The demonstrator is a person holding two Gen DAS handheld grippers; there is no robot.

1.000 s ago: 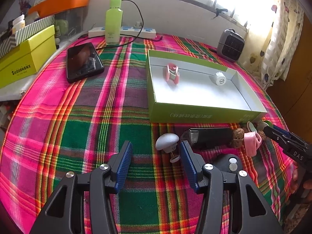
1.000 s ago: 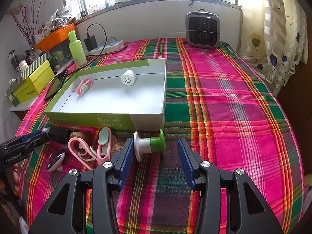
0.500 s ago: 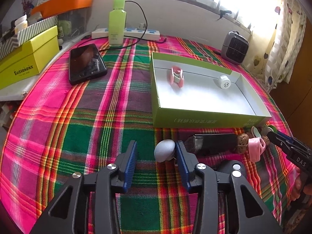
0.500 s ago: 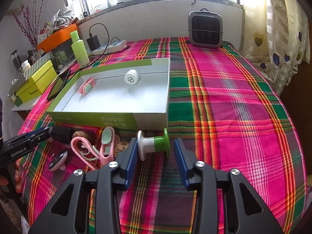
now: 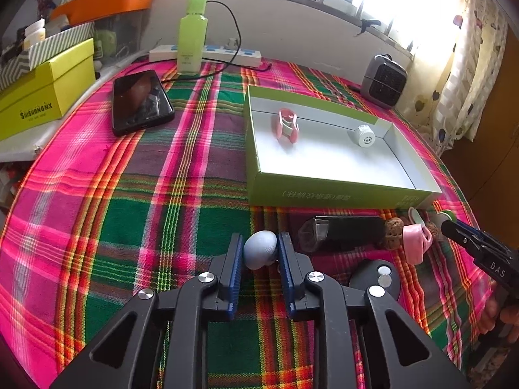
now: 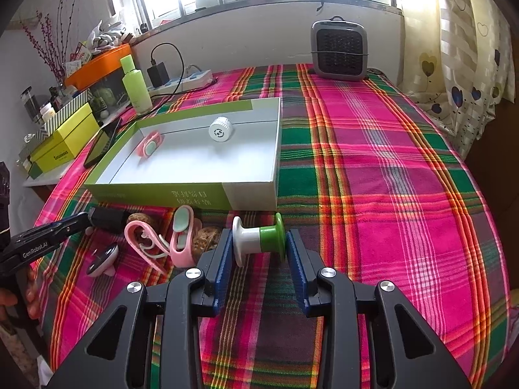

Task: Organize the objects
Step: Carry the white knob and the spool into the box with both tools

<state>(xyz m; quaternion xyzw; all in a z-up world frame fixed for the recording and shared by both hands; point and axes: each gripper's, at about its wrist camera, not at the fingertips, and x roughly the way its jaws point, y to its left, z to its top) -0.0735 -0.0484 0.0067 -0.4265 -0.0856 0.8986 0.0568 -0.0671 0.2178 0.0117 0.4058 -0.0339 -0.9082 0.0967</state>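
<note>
My left gripper (image 5: 259, 254) is shut on a small grey mushroom-shaped knob (image 5: 260, 249), just above the plaid cloth. My right gripper (image 6: 258, 241) is shut on a white-and-green spool (image 6: 258, 239) lying sideways in front of the box. The open green box (image 5: 337, 191) holds a pink clip (image 5: 286, 125) and a white cap (image 5: 364, 135); it also shows in the right wrist view (image 6: 194, 196). Between the grippers lie a black device (image 5: 343, 231), pink clips (image 6: 181, 240), brown nut-like balls (image 6: 205, 238) and a round black piece (image 5: 376, 280).
A black phone (image 5: 139, 100), a green bottle (image 5: 192, 37), a power strip (image 5: 223, 54) and a yellow box (image 5: 42, 97) stand at the back left. A small grey heater (image 6: 339, 50) stands at the back. A curtain (image 6: 470, 48) hangs on the right.
Both grippers have closed: the left onto the grey knob, the right onto the white-and-green spool. Both cameras have drawn slightly nearer to their objects.
</note>
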